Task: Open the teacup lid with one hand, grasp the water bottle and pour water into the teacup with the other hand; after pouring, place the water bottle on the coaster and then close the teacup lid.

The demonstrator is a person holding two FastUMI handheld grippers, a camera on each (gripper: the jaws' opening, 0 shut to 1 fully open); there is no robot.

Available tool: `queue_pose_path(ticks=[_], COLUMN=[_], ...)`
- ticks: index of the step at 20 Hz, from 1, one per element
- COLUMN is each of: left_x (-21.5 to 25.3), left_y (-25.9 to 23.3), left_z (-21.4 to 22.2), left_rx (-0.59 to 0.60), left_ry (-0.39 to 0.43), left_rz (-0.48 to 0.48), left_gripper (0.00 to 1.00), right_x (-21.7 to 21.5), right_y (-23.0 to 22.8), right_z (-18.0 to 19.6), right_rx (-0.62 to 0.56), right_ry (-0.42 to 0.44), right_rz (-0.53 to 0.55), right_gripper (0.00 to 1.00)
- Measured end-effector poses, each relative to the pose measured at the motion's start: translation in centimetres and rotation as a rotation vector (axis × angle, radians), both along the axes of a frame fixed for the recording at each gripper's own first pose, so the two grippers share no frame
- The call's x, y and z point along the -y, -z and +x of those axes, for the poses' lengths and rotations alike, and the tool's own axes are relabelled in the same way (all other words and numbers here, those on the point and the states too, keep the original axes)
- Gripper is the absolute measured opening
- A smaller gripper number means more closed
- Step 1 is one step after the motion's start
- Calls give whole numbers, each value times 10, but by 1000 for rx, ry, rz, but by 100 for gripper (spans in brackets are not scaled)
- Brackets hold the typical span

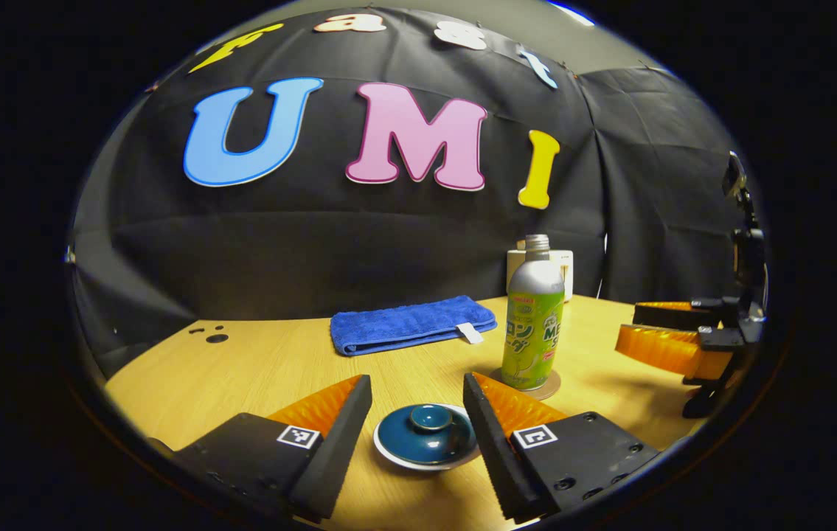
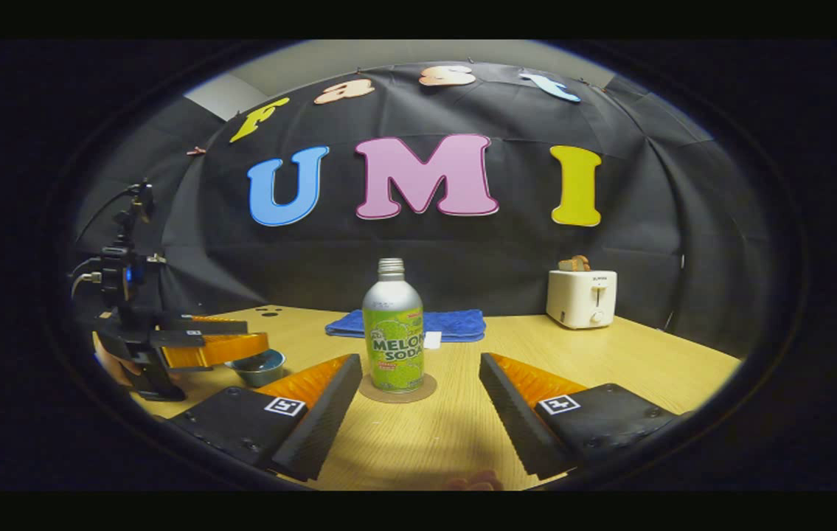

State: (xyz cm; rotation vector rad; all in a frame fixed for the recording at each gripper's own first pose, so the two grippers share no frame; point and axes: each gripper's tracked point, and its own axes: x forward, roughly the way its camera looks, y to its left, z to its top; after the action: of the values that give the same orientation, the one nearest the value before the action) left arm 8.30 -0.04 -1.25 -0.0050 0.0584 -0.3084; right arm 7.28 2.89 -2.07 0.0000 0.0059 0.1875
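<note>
Wooden table [image 2: 610, 361] spans booth. Blue towel [image 1: 411, 324] folded at back, white toaster [image 2: 582, 297] far right. Water bottle [image 2: 393, 335] upright on coaster [image 2: 397, 389], midway ahead of right gripper [image 2: 418, 413], fingers spread apart. Left gripper [image 1: 418, 428] jaws wide, straddling teacup [image 1: 427, 436], lid [image 1: 430, 419] on, no contact.

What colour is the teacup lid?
Dark teal-blue lid, clearest in the left gripper view.

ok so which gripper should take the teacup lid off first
Left. The left gripper is open with the lidded teacup lying right between its fingers, knob in line. The right gripper is open and faces the soda bottle on its coaster, so it suits the pour.
</note>
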Motion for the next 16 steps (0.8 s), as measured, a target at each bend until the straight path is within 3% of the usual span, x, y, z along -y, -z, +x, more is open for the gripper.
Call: queue_pose_path(ticks=[7,14,16], left_x=[16,6,7], left_y=[-10,-9,-9], left_z=[-50,-65,-67], left_rx=[70,62,62], left_ry=[-54,-292,-318], left_rz=[-2,2,3], left_gripper=[89,93,94], right_x=[-3,10,8], right_y=[0,0,0], right_z=[-9,-23,-24], right_rx=[0,3,1], right_ry=[-6,67,66], right_rz=[0,-2,-3], right_gripper=[99,99,99])
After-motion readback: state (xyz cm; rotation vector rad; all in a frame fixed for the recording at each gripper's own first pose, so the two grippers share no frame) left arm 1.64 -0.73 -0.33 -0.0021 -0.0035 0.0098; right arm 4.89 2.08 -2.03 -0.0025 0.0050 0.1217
